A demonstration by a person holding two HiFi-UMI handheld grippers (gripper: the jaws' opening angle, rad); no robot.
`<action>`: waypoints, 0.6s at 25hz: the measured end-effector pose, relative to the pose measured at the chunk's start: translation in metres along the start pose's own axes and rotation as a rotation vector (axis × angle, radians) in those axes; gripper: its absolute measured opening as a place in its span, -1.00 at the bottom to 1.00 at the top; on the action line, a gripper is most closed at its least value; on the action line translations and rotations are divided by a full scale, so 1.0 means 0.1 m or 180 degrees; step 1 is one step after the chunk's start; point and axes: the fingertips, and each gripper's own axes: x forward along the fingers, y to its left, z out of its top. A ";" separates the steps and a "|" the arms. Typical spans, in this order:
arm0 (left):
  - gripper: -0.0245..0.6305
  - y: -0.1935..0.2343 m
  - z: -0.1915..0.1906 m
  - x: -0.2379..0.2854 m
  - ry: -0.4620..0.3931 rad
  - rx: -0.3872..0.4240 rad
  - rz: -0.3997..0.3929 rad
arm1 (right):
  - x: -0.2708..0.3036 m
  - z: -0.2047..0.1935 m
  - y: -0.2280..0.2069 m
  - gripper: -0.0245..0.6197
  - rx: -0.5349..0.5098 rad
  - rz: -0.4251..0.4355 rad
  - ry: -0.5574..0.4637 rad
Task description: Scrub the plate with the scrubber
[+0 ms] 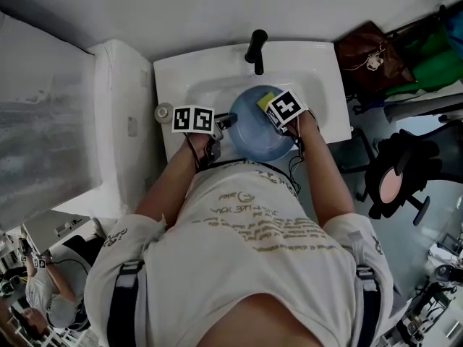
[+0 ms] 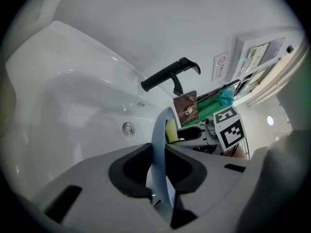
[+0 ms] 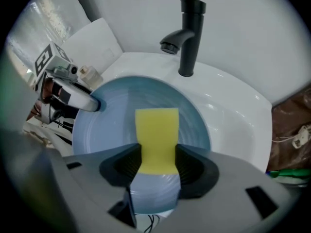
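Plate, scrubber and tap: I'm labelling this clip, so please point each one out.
Plate [image 3: 192,123]: right gripper view, bare blue face near its right rim.
Scrubber [image 3: 155,135]: right gripper view, middle of its yellow face.
Tap [image 3: 190,38]: right gripper view, black upright stem.

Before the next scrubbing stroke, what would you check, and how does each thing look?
1. The left gripper is shut on the plate rim: ok.
2. The right gripper is shut on the scrubber: ok.
3. The scrubber lies against the plate's face: ok, it seems so in both gripper views.
4. The plate is held over the sink: ok.
5. The faucet stands clear of the plate: ok.
6. The plate is wet or soapy: cannot tell.
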 end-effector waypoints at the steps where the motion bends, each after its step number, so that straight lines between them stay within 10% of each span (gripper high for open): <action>1: -0.73 0.01 0.01 -0.01 -0.0014 -0.0010 -0.0001 | 0.01 -0.02 -0.04 -0.25 0.0030 -0.0021 0.0006; 15: -0.73 0.06 0.12 -0.08 -0.0113 -0.0017 0.0013 | 0.04 -0.15 -0.16 -0.25 0.0147 -0.0126 0.0014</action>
